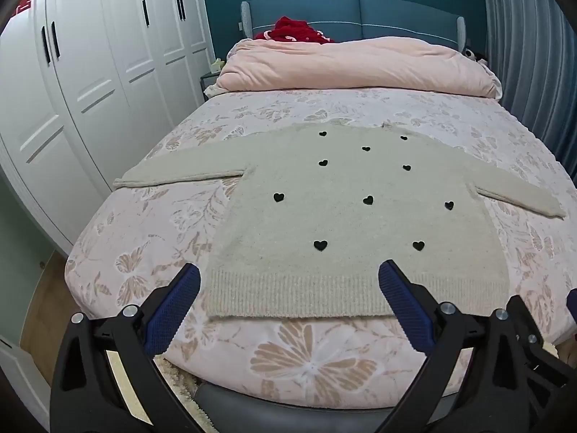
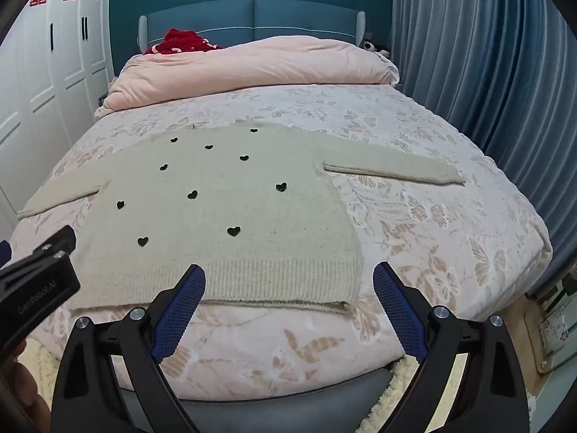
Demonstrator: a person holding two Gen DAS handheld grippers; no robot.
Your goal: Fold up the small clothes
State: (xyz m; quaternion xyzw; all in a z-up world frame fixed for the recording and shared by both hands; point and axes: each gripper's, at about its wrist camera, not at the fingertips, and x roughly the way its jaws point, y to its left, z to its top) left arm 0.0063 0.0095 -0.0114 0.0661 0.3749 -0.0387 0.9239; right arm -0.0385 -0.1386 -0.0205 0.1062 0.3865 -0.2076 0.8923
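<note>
A small beige knit sweater (image 1: 346,216) with black hearts lies flat on the bed, sleeves spread out, ribbed hem toward me. It also shows in the right wrist view (image 2: 223,213). My left gripper (image 1: 288,278) is open and empty, held above the hem's left half. My right gripper (image 2: 288,278) is open and empty, held above the hem's right corner. The left gripper's body (image 2: 36,281) shows at the left edge of the right wrist view.
The bed (image 1: 306,361) has a pink butterfly-print cover. A folded pink duvet (image 1: 360,65) and a red item (image 1: 292,30) lie at the headboard. White wardrobes (image 1: 90,90) stand left, blue curtains (image 2: 487,90) right. A fluffy rug (image 2: 407,371) lies by the bed's foot.
</note>
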